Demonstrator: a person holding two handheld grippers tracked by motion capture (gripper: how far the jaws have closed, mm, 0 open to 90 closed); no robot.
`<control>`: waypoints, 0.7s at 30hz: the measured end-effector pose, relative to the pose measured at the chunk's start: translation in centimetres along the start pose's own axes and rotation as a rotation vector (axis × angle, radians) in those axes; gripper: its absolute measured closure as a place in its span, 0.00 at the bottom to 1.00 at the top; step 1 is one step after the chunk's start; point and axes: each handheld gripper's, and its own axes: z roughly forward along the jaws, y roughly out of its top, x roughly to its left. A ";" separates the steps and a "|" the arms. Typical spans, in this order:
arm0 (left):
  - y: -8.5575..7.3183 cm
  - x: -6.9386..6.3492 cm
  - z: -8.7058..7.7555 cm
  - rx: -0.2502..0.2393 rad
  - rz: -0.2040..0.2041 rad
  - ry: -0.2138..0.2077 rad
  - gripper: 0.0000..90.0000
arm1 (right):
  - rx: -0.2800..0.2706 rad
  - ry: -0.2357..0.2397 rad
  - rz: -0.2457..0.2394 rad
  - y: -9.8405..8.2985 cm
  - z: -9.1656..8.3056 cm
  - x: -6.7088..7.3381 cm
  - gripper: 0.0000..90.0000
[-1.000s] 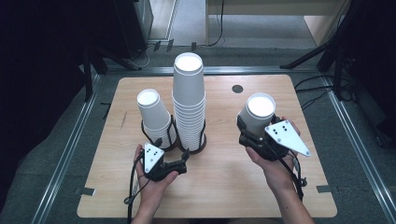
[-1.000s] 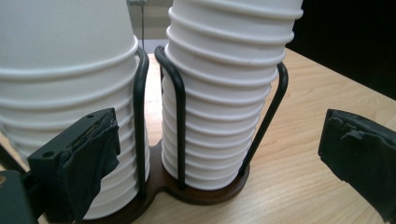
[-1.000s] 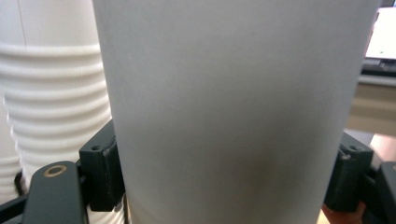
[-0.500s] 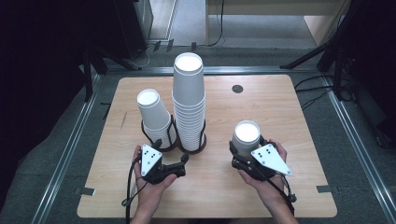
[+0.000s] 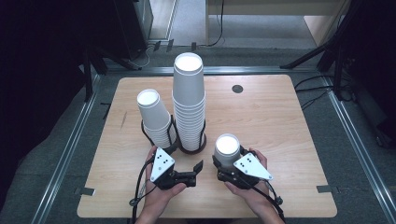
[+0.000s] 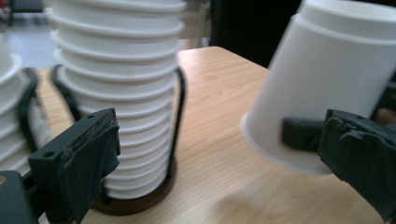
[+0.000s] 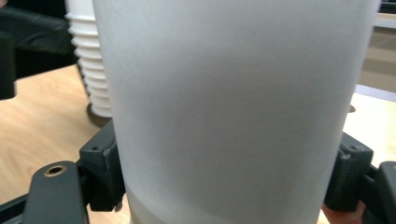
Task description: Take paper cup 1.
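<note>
Grasping an upturned paper cup (image 5: 227,149) by its sides, the right claw (image 5: 229,161) holds it near the table's (image 5: 280,121) front edge, apparently for setting down; the left claw (image 5: 198,169) waits released beside the tall stack (image 5: 188,102).

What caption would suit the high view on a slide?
Right claw holds an upside-down paper cup beside two cup stacks; left claw open.

Evenly lit wooden table (image 5: 280,121) ringed by dark surroundings; soft overhead light, faint shadows; close-up gripper views blurred.
</note>
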 end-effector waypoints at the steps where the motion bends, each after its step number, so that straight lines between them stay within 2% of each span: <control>1: 0.0 -0.2 0.0 0.002 0.005 -0.018 0.00 | 0.001 0.008 -0.016 -0.1 0.1 0.3 0.22; 2: 0.0 -0.2 0.0 0.002 0.005 -0.018 0.00 | 0.000 0.018 -0.026 -0.1 0.1 0.5 0.22; 4: 0.1 -0.6 0.2 0.007 0.005 -0.060 0.00 | 0.001 0.040 -0.033 -0.2 0.2 1.0 0.22; 8: 0.0 -0.8 0.3 0.010 -0.004 -0.106 0.00 | 0.003 0.080 -0.040 -0.4 0.4 1.8 0.22; 13: 0.0 -1.2 0.4 0.019 0.022 -0.158 0.00 | 0.004 0.137 -0.044 -0.7 0.6 2.7 0.22; 17: 0.0 -1.6 0.4 0.025 0.043 -0.191 0.02 | -0.006 0.170 -0.050 -0.8 0.6 3.2 0.21; 19: 0.0 -1.8 0.4 0.028 0.057 -0.193 0.05 | -0.009 0.190 -0.049 -0.8 0.5 3.4 0.21; 21: 0.0 -1.8 0.4 0.022 0.054 -0.198 0.07 | -0.012 0.217 -0.052 -0.8 0.5 3.5 0.21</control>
